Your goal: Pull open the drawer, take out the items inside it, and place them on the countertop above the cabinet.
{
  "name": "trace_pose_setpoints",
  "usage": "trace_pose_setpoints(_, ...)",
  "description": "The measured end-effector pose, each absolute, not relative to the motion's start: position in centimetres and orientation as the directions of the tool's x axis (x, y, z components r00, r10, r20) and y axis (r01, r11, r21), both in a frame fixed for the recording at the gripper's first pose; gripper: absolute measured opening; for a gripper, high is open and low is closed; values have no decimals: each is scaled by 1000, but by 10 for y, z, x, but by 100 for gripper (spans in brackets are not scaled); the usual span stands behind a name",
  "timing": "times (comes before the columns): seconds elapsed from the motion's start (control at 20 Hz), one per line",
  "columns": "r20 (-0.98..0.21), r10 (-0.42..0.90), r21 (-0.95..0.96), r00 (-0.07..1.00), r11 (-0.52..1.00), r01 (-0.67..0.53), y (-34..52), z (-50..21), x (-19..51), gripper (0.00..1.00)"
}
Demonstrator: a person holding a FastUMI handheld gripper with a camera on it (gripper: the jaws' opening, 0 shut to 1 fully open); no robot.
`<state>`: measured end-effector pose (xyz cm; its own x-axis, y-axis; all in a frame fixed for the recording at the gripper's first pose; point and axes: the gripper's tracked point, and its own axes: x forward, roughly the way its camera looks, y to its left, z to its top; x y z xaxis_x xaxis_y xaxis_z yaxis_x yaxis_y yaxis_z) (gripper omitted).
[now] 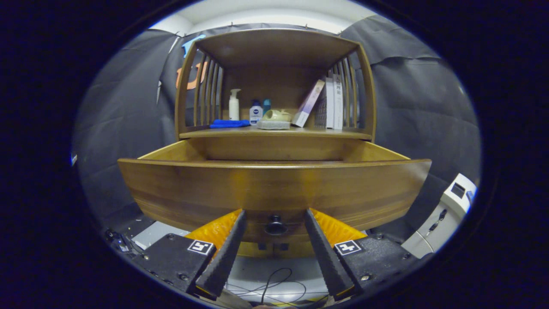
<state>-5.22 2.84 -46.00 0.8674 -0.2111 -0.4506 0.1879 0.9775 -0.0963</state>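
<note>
The wooden drawer (pixel 274 189) stands pulled out of the cabinet, its front panel close before me. A small dark knob (pixel 275 225) sits low on that panel, between my two fingertips. My gripper (pixel 274 216) is open, each finger a gap away from the knob on either side, with nothing held. The drawer's inside is hidden behind its front panel. Above it lies the countertop (pixel 274 134), under a wooden shelf frame with slatted sides.
On the countertop stand a white pump bottle (pixel 233 104), a small white bottle (pixel 255 112), a blue bottle (pixel 266 105), a folded blue cloth (pixel 229 123), a pale dish on a sponge (pixel 275 119) and leaning books (pixel 326 103). A white device (pixel 446 214) sits low right; cables (pixel 274 287) lie below.
</note>
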Motion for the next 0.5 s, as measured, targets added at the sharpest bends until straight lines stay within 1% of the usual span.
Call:
trace_pose_setpoints(0.1,-450,-204,-81,869,979,188,27,-458,-49,90)
trace_pose_setpoints(0.5,-447,-204,-76,871,979,190,25,-461,-29,90)
